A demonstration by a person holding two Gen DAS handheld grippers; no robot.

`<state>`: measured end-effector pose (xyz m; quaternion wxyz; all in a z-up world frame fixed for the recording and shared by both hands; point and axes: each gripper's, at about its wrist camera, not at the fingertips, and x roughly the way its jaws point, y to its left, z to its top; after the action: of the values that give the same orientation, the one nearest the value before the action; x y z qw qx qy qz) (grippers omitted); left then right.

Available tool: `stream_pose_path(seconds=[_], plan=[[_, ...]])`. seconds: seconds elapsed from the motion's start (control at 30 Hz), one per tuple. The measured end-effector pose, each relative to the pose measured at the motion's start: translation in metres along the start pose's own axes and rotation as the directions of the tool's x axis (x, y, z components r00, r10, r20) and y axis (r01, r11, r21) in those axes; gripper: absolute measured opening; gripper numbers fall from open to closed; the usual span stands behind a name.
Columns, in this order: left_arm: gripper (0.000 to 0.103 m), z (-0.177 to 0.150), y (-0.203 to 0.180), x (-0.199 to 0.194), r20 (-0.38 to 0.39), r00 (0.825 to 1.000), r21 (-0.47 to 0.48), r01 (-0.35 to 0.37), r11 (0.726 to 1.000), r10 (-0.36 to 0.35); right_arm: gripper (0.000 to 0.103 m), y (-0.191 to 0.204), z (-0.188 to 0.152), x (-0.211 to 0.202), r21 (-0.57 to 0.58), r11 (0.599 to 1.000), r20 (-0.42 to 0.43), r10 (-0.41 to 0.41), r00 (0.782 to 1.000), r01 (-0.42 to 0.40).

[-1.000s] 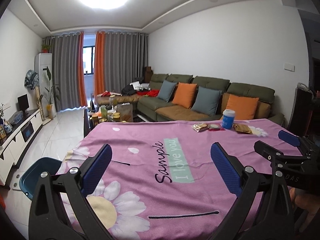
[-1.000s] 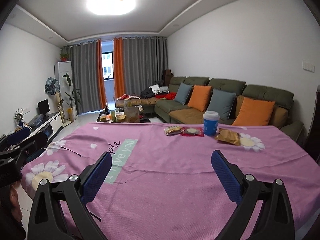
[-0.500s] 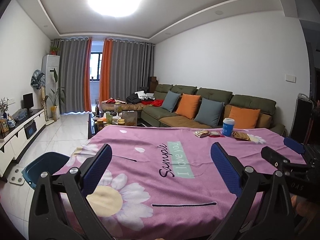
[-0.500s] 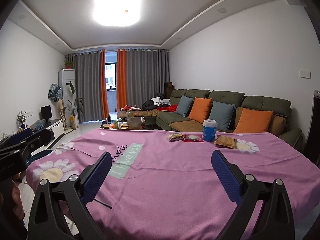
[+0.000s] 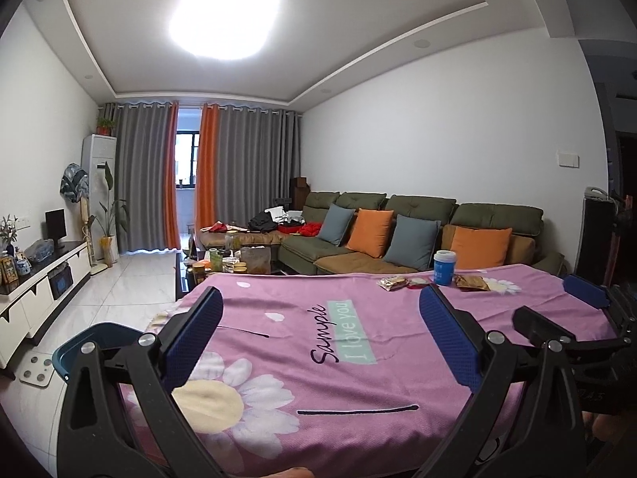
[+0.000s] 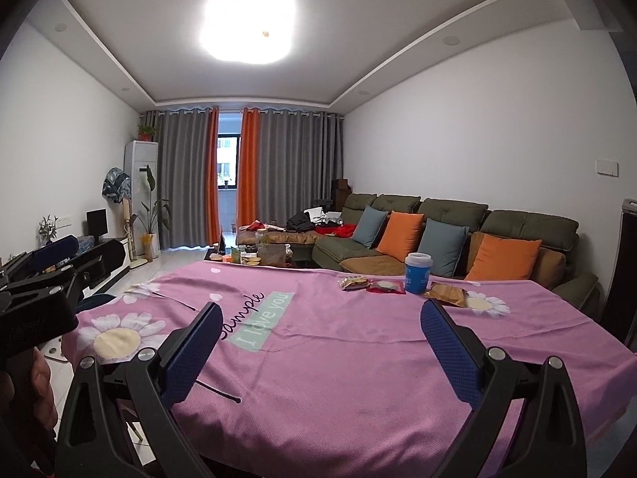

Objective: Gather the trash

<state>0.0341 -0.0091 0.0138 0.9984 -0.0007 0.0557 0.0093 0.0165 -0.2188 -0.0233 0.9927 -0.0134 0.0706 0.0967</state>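
The bench (image 6: pixel 358 358), draped in a pink cloth, is stretching away from both grippers, and the trash is sitting in a row along its far edge, running left to right: wrappers (image 6: pixel 352 282) (image 6: pixel 448 294) flanking a blue cup (image 6: pixel 417 273). The right gripper (image 6: pixel 318 352) is pointing nearer to it than the left gripper (image 5: pixel 318 348); both are holding their fingers wide apart, empty, well short of the trash, which is lying ahead and slightly right
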Motion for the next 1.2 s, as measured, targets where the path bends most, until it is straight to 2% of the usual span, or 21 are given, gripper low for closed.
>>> stream_pose_path(seconds=[0.4,0.6,1.2], plan=[[0.097,-0.004,0.005,-0.011,0.006,1.0,-0.017,0.023,1.0,-0.023,0.096,-0.008,0.001,-0.005,0.019,0.999,0.017,-0.037,0.999,0.037],[0.097,-0.008,0.012,-0.012,-0.003,1.0,-0.029,0.0,1.0,0.0,0.096,-0.001,0.003,-0.009,-0.005,0.999,0.041,-0.043,0.998,0.043],[0.097,-0.019,0.015,-0.009,-0.018,1.0,-0.008,-0.012,1.0,0.012,0.096,0.003,0.002,-0.003,-0.023,0.999,0.019,-0.045,0.999,0.046]])
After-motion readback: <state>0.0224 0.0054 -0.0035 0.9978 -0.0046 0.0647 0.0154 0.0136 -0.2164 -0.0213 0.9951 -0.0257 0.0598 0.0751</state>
